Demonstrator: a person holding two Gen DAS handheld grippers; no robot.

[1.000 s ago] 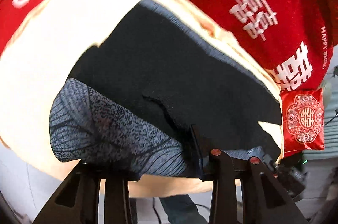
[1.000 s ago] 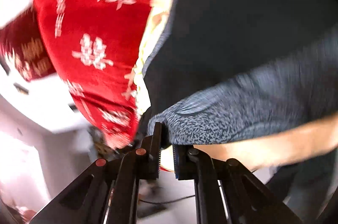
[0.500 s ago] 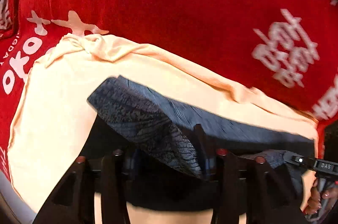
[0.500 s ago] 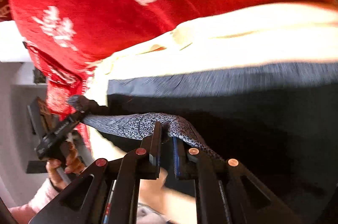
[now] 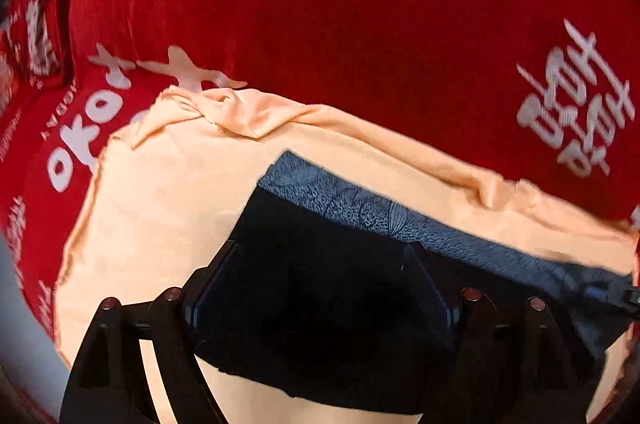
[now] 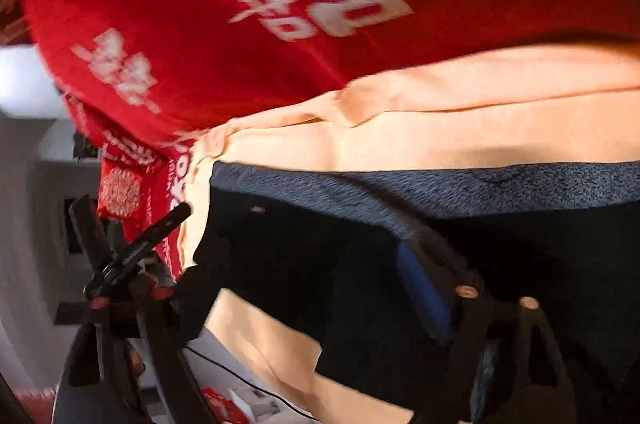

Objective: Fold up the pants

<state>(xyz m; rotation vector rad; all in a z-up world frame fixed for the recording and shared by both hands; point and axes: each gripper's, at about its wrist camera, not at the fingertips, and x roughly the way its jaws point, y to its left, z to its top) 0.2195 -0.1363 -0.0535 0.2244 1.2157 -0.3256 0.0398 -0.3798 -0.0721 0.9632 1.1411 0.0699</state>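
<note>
My left hand-held gripper (image 5: 324, 276): jaws spread and opening, pads pressing on nothing. Dark pants (image 5: 320, 324) lie folded directly under and between its fingers (image 5: 208, 288). Just ahead of the fingertips runs the pants' blue-grey patterned band (image 5: 400, 220). The pants rest on a peach cloth (image 5: 160, 204), which shows left of and ahead of this gripper; beyond that a red cover with white characters (image 5: 360, 44).

My right hand-held gripper (image 6: 316, 272): jaws apart and opening, nothing clamped. The pants (image 6: 320, 264) fill the gap between the fingers, their patterned band (image 6: 520, 188) ahead and to the right. The peach cloth (image 6: 440, 128) lies past the band, the red cover (image 6: 240, 44) further ahead. Left of this gripper, my other gripper shows at the pants' far edge.
</note>
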